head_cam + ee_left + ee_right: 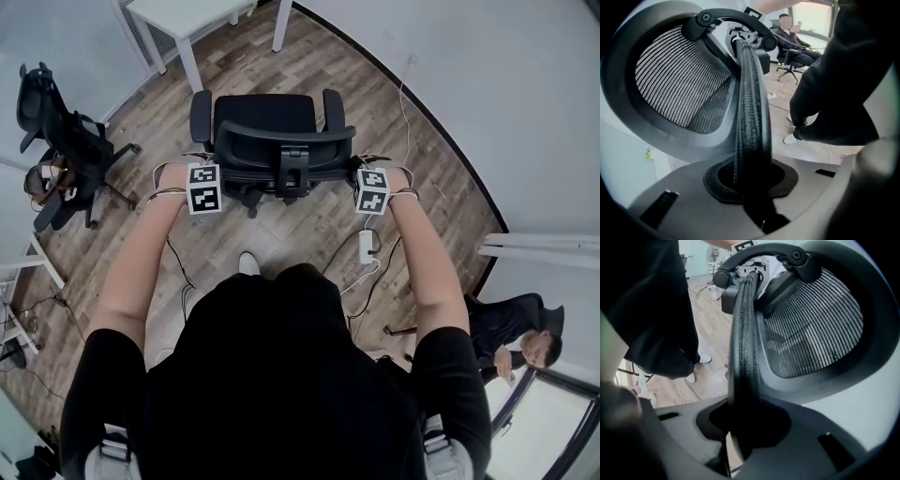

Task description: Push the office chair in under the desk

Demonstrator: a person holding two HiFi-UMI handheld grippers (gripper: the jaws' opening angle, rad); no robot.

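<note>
The black office chair [267,141] stands on the wood floor in front of me, its seat toward the white desk [183,17] at the top of the head view. My left gripper [208,180] is at the left edge of the mesh backrest [679,84], and its jaws are shut on the padded rim [751,117]. My right gripper [367,183] holds the opposite edge the same way, with the rim [743,348] pinched between its jaws. The jaw tips themselves are hidden by the rim in both gripper views.
A second black chair [58,141] stands at the left wall. A person [514,330] sits at the lower right. A white power strip [367,246] and cables lie on the floor behind the chair, near my shoe [247,262]. A white wall curves along the right.
</note>
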